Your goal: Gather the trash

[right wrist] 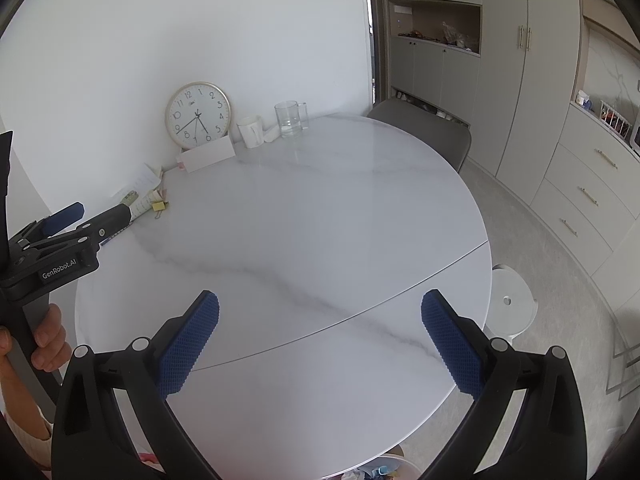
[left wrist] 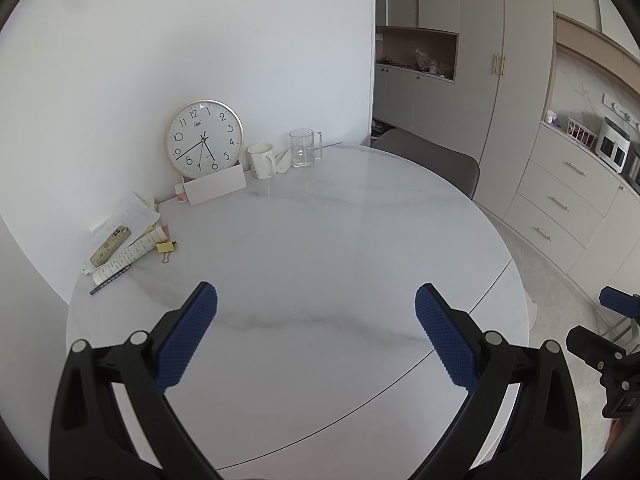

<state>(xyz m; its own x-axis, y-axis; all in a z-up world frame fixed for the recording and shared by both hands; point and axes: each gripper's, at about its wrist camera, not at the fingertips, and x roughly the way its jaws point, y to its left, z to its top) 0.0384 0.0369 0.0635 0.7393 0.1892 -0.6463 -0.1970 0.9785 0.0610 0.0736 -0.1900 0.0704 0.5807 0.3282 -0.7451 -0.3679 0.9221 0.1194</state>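
On the round white marble table [left wrist: 320,240], a white crumpled tissue [left wrist: 282,162] lies between the mug and the glass at the far edge. A heap of paper slips and notes [left wrist: 132,220] sits at the far left, with a yellow note and binder clip [left wrist: 166,247] beside it. My left gripper [left wrist: 316,296] hangs open over the table's near middle, holding nothing. My right gripper [right wrist: 320,300] is open and holds nothing, over the near right part. The left gripper [right wrist: 100,210] also shows in the right wrist view, near the paper heap [right wrist: 140,196].
A wall clock [left wrist: 204,138] leans on the wall behind a white card [left wrist: 216,188]. A white mug [left wrist: 262,160], a glass mug [left wrist: 304,148], a phone [left wrist: 110,246] and a pen [left wrist: 108,282] are on the table. A grey chair [right wrist: 424,132], a white stool [right wrist: 512,300] and a bin rim [right wrist: 384,466] stand around it.
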